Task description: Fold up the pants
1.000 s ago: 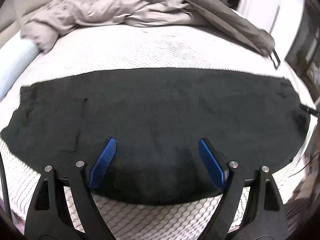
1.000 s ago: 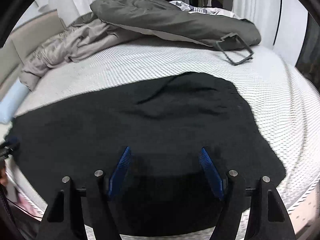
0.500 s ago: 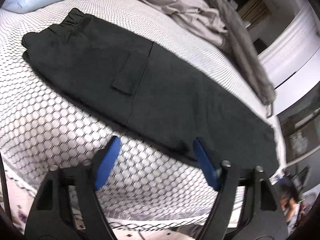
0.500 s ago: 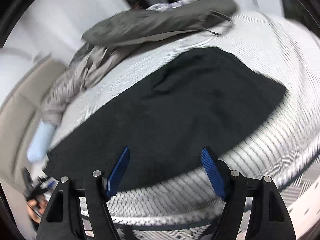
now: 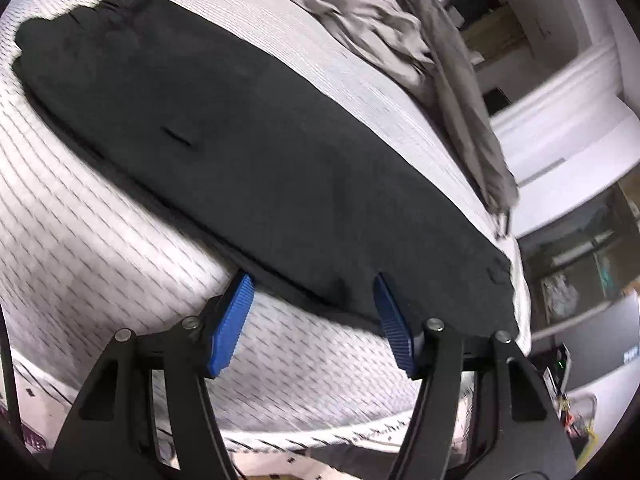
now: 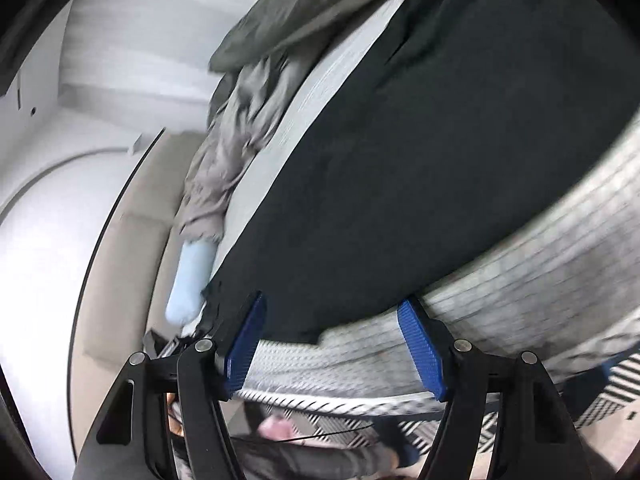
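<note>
Long black fabric pants (image 5: 256, 152) lie flat, lengthwise along the white quilted mattress (image 5: 100, 248) edge; crumpled grey bedding (image 5: 360, 12) lies beyond. Left gripper (image 5: 316, 320) and right gripper (image 6: 334, 344) have been closing, fingers apart at the pants' near edge, gripping nothing.

Blurred and cut-off parts

Right wrist view: pants (image 6: 460, 152) run off the top edge; bed (image 6: 540, 272) surface smeared by blur.

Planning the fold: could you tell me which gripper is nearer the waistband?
Left, likely: the left gripper sits partway along the pants from the waistband, the right gripper further toward the hem. Both jaws, just closing, straddle the near edge ungripped.
</note>
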`<state>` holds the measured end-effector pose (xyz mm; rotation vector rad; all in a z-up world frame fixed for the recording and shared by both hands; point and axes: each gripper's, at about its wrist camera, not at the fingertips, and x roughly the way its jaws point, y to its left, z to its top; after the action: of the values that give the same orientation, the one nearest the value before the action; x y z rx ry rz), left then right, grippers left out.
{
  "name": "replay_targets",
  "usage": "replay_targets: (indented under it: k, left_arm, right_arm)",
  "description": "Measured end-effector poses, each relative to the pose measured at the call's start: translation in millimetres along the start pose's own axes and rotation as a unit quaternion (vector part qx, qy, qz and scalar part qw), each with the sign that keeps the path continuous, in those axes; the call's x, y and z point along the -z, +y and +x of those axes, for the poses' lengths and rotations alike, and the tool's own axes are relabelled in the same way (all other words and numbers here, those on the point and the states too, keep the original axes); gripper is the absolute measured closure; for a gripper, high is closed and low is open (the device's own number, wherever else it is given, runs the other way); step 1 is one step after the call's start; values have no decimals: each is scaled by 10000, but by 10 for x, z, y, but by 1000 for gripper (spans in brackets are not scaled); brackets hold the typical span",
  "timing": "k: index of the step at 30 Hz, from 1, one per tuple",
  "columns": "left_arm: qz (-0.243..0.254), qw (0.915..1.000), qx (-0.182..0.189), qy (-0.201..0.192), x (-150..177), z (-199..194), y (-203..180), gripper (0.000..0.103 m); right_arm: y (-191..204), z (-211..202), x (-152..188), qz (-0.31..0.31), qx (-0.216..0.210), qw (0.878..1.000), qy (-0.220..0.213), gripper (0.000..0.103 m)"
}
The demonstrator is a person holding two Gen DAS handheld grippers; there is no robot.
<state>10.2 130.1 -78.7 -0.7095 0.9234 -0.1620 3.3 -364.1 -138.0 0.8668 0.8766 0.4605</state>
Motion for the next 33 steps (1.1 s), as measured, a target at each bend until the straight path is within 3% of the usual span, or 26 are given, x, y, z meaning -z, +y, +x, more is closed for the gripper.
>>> replay_targets:
  k: [5, 8, 12, 14, 17, 20, 22, 23, 24, 25, 33]
  left_arm:
    - [316, 9982, 339, 374, 379, 242, -451, 44]
    - [572, 9959, 337, 618, 509, 492, -733, 44]
    - [730, 9952, 242, 606, 653, 676, -1009, 44]
    - [850, 9938, 328, 641, 698, 809, -1183, 44]
    - [642, 9966, 369, 352, 730, 952, -1336, 44]
    - [367, 9989, 283, 58, 760, 1043, -1433, 46]
    - [327, 9994, 121, -15, 781, 1094, -1478, 64]
    - [312, 9995, 35, -77, 790, 1114, -1478, 71]
    - [278, 9995, -61, -149, 787, 1130, -1463, 86]
    - [187, 9996, 46, -203, 762, 1149, -1427, 91]
    - [-153, 9986, 66, -500, 632, 916, -1035, 92]
  right_arm:
    - [149, 281, 123, 49, -382, 9993, 10, 33]
    - [200, 430, 141, 135, -460, 9988, -118, 33]
    - [196, 633, 232, 414, -805, 9954, -323, 33]
    - [254, 677, 313, 284, -792, 9950, -546, 33]
    - [299, 682, 395, 269, -729, 9919, -1009, 35]
    - [331, 707, 454, 379, -428, 9878, -1451, 48]
    - [329, 694, 475, 414, -210, 9853, -1644, 62]
    - [311, 694, 479, 480, -76, 9837, -1729, 76]
    - [285, 700, 481, 538, 10, 9828, -1765, 84]
    - [234, 696, 477, 656, 51, 9811, -1820, 92]
    - [80, 468, 338, 764, 47, 9782, -1932, 95]
